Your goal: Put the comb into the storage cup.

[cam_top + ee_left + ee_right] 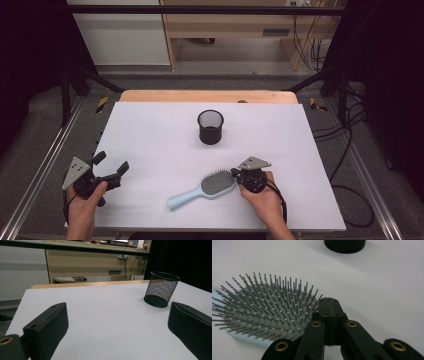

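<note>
Pressing together beside the hairbrush, the right gripper fingers close; left gripper fingers spread.

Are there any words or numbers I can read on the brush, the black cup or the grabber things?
None can be read.
hairbrush: no words or numbers on it.
mesh cup: plain black mesh, no label.
left gripper and right gripper: no writing seen.
label on the wooden furniture behind the table: too small and blurred to read.
</note>
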